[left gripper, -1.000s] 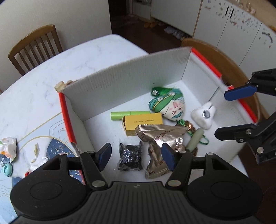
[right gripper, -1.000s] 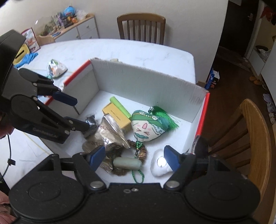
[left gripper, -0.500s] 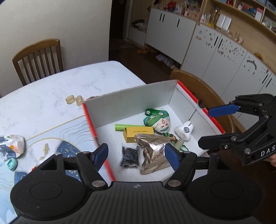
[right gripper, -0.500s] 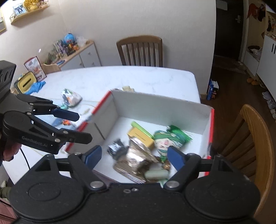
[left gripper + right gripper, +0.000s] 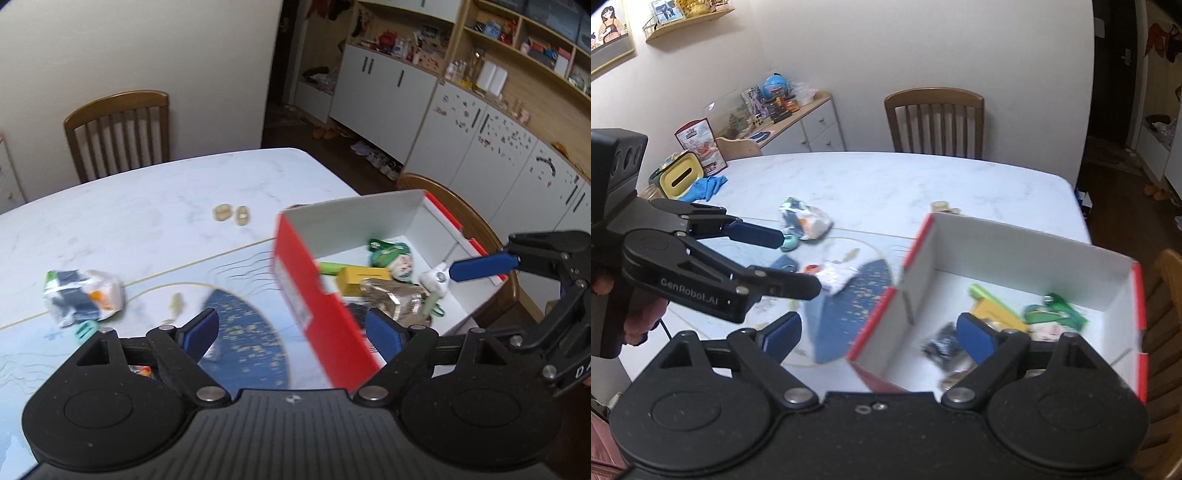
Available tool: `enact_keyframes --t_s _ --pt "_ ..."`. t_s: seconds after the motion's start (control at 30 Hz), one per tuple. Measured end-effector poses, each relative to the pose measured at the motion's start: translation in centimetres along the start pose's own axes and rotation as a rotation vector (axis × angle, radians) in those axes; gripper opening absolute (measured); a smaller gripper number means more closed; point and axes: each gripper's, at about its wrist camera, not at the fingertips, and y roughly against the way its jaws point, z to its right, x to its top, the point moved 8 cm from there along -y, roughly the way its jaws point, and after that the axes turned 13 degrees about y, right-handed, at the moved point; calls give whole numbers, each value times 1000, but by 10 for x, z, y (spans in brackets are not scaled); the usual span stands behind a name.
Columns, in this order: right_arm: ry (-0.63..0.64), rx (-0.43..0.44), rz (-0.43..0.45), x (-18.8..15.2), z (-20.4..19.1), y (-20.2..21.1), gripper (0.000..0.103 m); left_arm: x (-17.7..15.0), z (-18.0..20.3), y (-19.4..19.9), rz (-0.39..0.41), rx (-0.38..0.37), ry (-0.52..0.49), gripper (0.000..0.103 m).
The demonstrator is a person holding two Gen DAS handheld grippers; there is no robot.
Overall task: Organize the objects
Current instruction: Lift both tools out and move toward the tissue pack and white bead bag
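A red-and-white cardboard box (image 5: 306, 284) stands open at the table's right end. Inside lie a yellow carton (image 5: 364, 275), a green tube (image 5: 332, 266), a green-hatted plush face (image 5: 397, 258), a gold foil packet (image 5: 391, 299) and a black packet (image 5: 942, 345). My left gripper (image 5: 291, 332) hovers above the box's left wall, its jaws opening and holding nothing. My right gripper (image 5: 879, 336) hangs over the box's near corner, its jaws also opening and holding nothing. On the mat to the left lie a crumpled wrapper (image 5: 81, 295) and a teal piece (image 5: 85, 328).
A blue-patterned mat (image 5: 243, 332) covers the near table. Two small beige pieces (image 5: 231, 214) lie beyond the box. Wooden chairs stand at the far side (image 5: 934, 118) and behind the box (image 5: 461, 218). A yellow-lidded container (image 5: 681, 179) and blue cloth (image 5: 705, 186) sit at the far left edge.
Both grippers have pulled back and up out of the box and swung left toward the mat. Their jaws stand wider than before. The box's contents lie as they did.
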Motion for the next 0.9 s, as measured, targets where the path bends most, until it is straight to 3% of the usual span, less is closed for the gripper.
enact_keyframes --t_s 0.13,0.43,0.73,0.9 --pt "0 6 -5 11 -25 -18 90 4 -39 7 23 20 25 103" --pt "5 -2 -56 32 -72 -73 89 19 -123 9 52 69 9 103" --pt "-11 -42 -124 41 -88 -127 87 37 -203 -15 46 161 -13 103" --pt "-36 -71 -158 46 -85 -155 84 47 -220 -34 66 167 -163 103"
